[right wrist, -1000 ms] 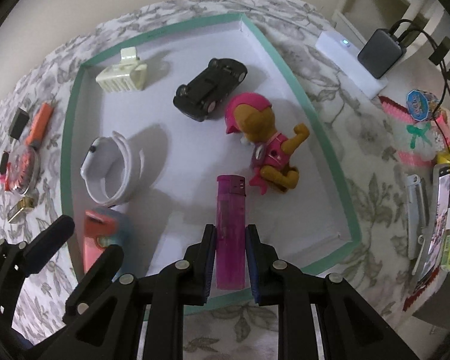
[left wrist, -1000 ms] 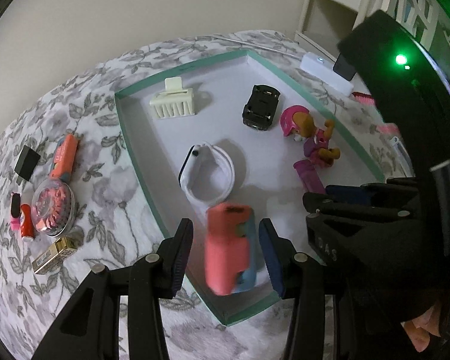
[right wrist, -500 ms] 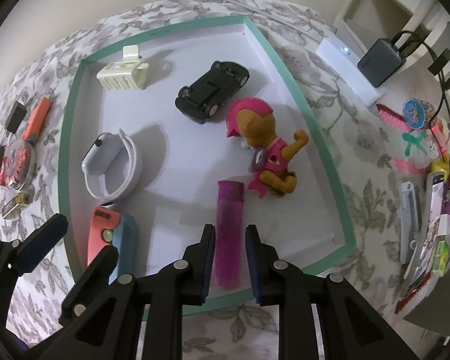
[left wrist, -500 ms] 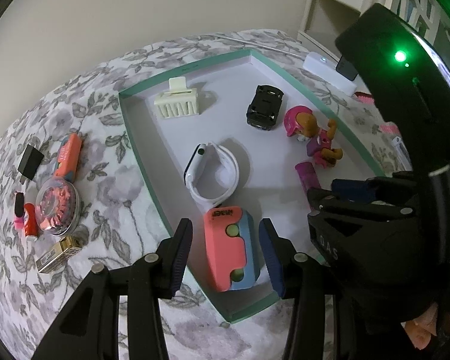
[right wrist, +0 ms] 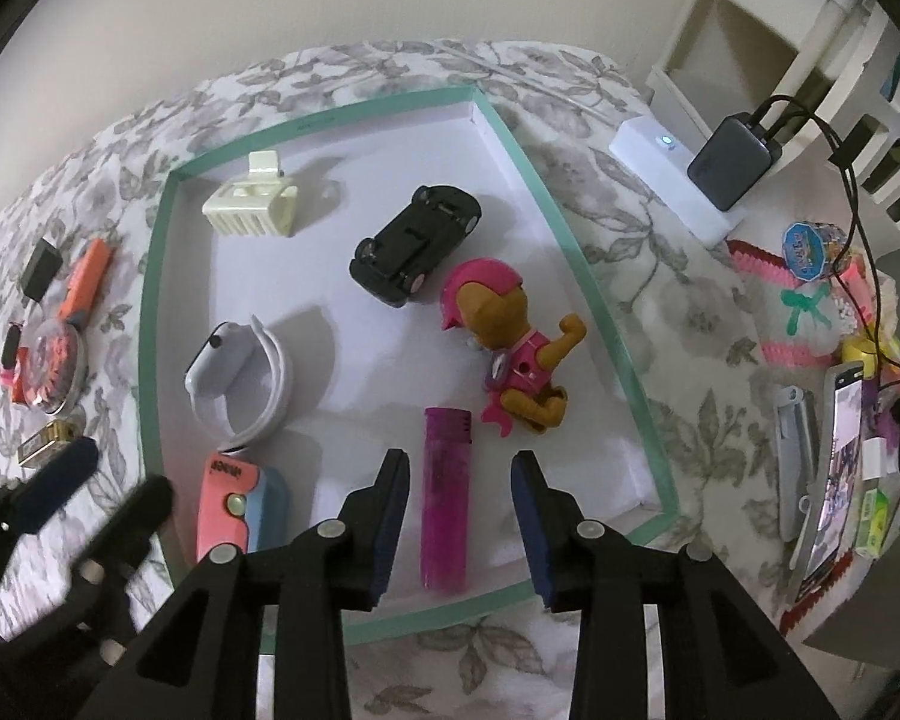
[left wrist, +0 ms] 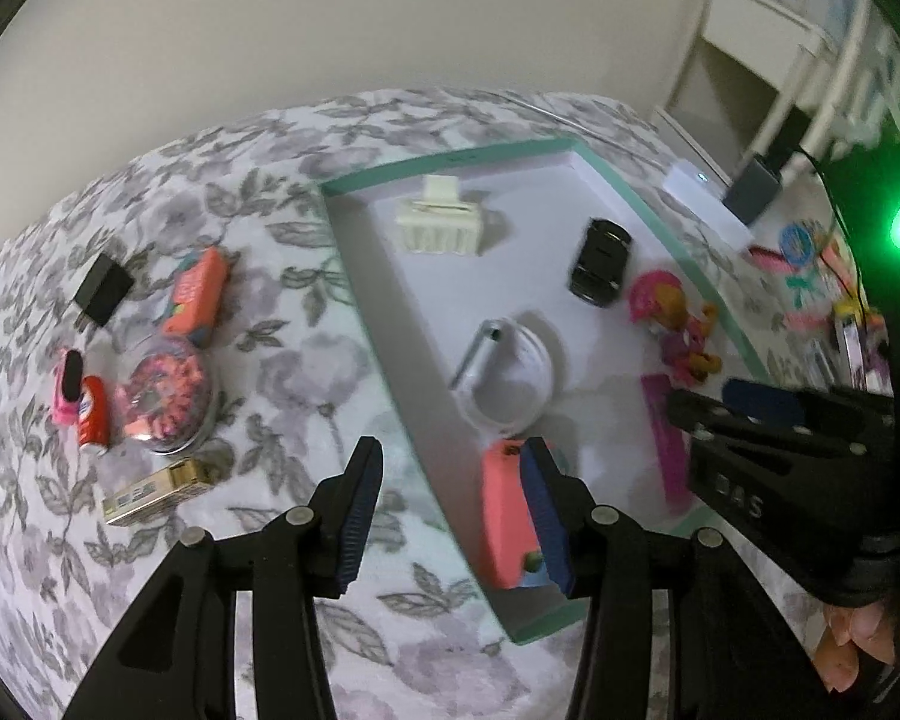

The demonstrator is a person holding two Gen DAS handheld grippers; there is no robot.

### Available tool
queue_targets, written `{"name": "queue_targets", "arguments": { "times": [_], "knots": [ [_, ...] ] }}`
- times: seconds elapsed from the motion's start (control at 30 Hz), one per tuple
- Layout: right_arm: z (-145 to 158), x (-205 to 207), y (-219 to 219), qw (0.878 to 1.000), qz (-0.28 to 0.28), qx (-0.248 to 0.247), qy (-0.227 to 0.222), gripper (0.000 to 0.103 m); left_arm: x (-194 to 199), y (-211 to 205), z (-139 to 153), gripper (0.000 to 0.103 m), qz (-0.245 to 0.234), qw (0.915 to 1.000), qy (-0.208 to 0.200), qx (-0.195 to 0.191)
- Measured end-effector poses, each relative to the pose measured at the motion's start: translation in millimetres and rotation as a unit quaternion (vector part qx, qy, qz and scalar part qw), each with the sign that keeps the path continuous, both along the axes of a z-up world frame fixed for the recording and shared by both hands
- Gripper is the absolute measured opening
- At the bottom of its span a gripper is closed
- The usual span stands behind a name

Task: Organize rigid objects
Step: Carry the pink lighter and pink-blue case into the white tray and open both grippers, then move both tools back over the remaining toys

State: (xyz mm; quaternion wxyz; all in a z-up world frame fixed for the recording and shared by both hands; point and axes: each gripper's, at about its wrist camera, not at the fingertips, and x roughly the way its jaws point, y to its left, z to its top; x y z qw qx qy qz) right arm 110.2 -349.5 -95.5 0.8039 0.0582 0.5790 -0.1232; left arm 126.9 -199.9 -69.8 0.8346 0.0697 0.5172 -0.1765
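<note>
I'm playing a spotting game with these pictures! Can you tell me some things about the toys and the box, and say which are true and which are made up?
1. The purple lighter lies flat inside the green-edged box. True.
2. The right gripper is squeezing the lighter. False: its fingers are spread open, one on each side, not touching it.
3. The black toy car is outside the box. False: it sits inside, beside the pink-helmet puppy figure.
4. The white watch is in the box, next to the pink and blue case. True.
5. The left gripper holds the cream hair clip. False: it is open and holds nothing; the clip lies at the box's far end.
</note>
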Motion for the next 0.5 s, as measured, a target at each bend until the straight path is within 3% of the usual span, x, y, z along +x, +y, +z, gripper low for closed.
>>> {"name": "queue_targets", "arguments": {
  "times": [0.13, 0.2, 0.27, 0.4, 0.5],
  "knots": [
    [-2.3, 2.6, -0.7, 1.000, 0.003, 0.000, -0.001, 0.039, 8.4, 16.4, 3.5, 0.054, 0.031, 0.9994, 0.006, -0.013],
    [-3.0, 3.6, -0.9, 1.000, 0.006, -0.003, -0.002, 0.046, 12.3, 26.8, 4.5, 0.059, 0.050, 0.9985, 0.010, -0.021],
    [-1.5, 3.5, 1.1, 1.000, 0.008, -0.006, -0.005, 0.060, 15.6, 34.7, 5.3, 0.059, 0.065, 0.9975, 0.014, -0.025],
    [3.7, 4.2, 4.8, 1.000, 0.012, -0.012, -0.019, 0.067, 21.9, 50.5, 5.2, 0.061, 0.095, 0.9951, 0.017, -0.021],
    [6.6, 4.5, 7.7, 0.999, 0.017, -0.014, -0.029, 0.074, 25.7, 60.9, 4.8, 0.079, 0.112, 0.9934, 0.017, -0.023]
  ]
}}
